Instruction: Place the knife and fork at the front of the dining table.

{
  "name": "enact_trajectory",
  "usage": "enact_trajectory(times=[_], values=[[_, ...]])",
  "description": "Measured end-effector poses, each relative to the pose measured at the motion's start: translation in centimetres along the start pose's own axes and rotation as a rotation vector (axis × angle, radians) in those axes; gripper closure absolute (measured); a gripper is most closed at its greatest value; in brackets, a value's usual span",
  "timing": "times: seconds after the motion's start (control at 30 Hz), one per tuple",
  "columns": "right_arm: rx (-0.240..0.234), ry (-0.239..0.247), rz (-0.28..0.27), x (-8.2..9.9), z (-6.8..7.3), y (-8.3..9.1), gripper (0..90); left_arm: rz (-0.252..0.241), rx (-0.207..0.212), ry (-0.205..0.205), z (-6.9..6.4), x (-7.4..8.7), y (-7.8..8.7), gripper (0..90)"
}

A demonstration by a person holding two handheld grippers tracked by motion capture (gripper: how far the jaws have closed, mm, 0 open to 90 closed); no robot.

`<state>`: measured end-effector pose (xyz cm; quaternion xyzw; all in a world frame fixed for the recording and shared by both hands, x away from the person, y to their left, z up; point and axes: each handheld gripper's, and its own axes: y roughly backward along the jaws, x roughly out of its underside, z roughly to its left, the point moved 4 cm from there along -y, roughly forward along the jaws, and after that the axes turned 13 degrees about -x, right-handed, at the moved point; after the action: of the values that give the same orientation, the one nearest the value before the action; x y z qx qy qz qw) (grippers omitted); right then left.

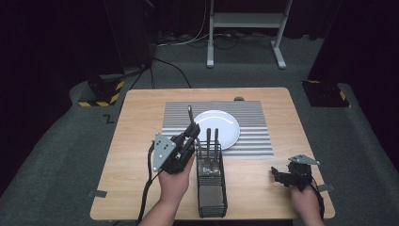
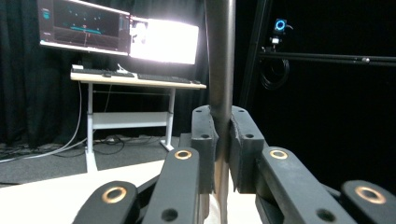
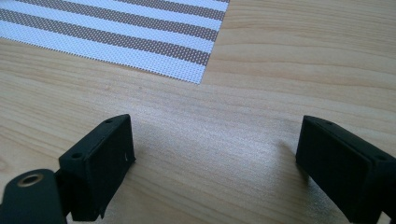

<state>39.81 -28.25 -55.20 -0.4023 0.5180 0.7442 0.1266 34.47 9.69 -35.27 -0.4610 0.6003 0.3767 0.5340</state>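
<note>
black wire-mesh cutlery basket (image 1: pixel 211 188) holding two dark-handled utensils (image 1: pixel 212 141) just right of left gripper (image 1: pixel 190 131), jaws clamped on slim grey metal handle (image 2: pixel 220 56), upright between fingers (image 2: pixel 204 140), right gripper (image 1: pixel 278 176) jaws wide, nothing held

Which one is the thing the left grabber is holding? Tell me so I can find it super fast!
Find the wooden table, then the black wire basket at its near edge. Just left of the basket, the left gripper is shut on a thin dark metal utensil handle that sticks up toward the white plate. The two other utensils stand in the basket; this one is held outside it.
</note>
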Motion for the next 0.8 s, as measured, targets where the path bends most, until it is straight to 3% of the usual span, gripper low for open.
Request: enact_trajectory(times=[0.37,0.5,0.57,0.8], values=[[-0.004,0.003,0.001,0.0,0.0,0.0,10.5,-0.006,-0.029,-0.014,1.5,-1.1,0.3,81.6],[-0.004,0.001,0.002,0.0,0.0,0.0,10.3,0.008,-0.049,-0.013,2.5,-1.0,0.2,81.6],[-0.004,0.001,0.001,0.0,0.0,0.0,10.4,0.022,-0.07,-0.035,3.2,-0.6,-0.1,81.6],[-0.004,0.001,0.002,0.0,0.0,0.0,10.3,0.056,-0.107,-0.026,4.9,0.5,-0.7,81.6]])
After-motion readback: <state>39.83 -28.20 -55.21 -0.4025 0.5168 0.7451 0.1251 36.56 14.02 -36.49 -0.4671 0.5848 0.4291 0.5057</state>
